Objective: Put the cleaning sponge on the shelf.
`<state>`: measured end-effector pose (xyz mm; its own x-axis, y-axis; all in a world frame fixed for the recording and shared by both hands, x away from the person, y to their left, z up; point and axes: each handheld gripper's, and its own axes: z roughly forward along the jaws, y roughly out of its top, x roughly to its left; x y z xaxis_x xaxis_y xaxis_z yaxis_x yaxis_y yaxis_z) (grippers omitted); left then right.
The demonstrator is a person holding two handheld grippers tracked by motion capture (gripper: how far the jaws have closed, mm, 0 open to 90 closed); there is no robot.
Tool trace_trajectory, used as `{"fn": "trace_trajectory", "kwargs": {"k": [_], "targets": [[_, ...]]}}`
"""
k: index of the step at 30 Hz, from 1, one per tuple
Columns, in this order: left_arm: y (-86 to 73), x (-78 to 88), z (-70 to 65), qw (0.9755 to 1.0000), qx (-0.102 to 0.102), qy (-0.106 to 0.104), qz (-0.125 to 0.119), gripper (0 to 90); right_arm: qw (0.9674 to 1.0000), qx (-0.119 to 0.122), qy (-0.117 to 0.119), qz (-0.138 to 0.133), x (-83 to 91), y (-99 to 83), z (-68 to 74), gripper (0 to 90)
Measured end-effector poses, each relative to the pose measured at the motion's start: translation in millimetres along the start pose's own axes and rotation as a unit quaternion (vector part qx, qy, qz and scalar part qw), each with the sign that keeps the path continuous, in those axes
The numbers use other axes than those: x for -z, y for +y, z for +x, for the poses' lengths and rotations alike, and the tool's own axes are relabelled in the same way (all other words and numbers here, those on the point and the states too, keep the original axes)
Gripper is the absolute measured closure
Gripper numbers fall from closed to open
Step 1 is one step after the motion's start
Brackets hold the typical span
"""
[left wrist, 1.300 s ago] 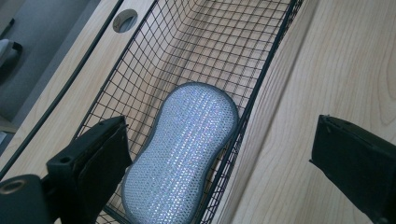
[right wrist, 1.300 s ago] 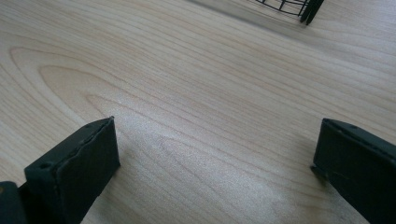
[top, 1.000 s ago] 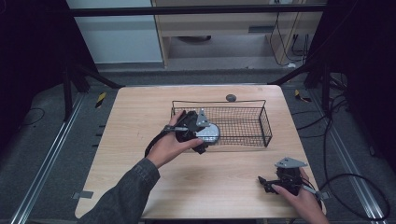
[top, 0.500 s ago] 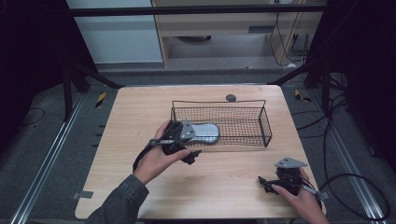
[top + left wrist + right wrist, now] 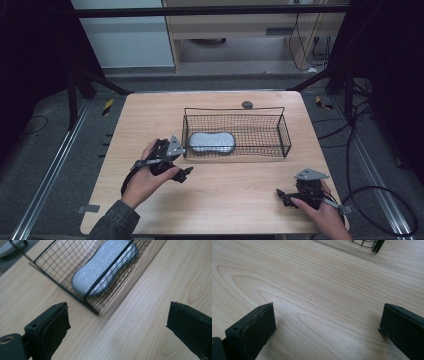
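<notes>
A grey, peanut-shaped pad lies flat in the left end of a black wire basket in the middle of the wooden table. My left gripper sits just outside the basket's left front corner, open and empty. The left gripper view looks through the basket wall at the pad, with the left gripper spread wide over bare wood. My right gripper rests near the table's front right edge, open. Nothing but bare wood lies inside the right gripper.
A small dark round thing lies on the table just behind the basket. One basket corner shows at the top of the right gripper view. Dark frame posts and cables stand around the table on the floor.
My left gripper let go of the grey pad in the basket, then pulled back out over the left front wall toward the person. The right gripper has stayed put.
</notes>
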<state>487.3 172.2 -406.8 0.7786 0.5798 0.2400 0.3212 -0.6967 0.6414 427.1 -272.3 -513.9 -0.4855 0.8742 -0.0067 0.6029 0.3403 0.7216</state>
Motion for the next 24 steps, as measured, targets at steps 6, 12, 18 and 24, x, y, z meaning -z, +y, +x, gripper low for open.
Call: {"fn": "trace_trajectory", "kwargs": {"k": [6,12,18,24], "targets": [[-15.6,-0.5,14.2,0.9997,0.017,0.018,0.004,3.9,1.0000,0.000,0.000,0.000,0.0,0.0,0.0,0.3],[-30.2,-6.0,26.9,0.9989,0.033,0.028,0.017,3.8,1.0000,0.000,0.000,0.000,0.0,0.0,0.0,0.3],[-43.6,-13.9,43.4,0.9974,0.054,0.039,0.027,3.8,1.0000,0.000,0.000,0.000,0.0,0.0,0.0,0.3],[-55.6,-23.3,59.1,0.9954,0.071,0.048,0.044,4.1,1.0000,0.000,0.000,0.000,0.0,0.0,0.0,0.3]]}}
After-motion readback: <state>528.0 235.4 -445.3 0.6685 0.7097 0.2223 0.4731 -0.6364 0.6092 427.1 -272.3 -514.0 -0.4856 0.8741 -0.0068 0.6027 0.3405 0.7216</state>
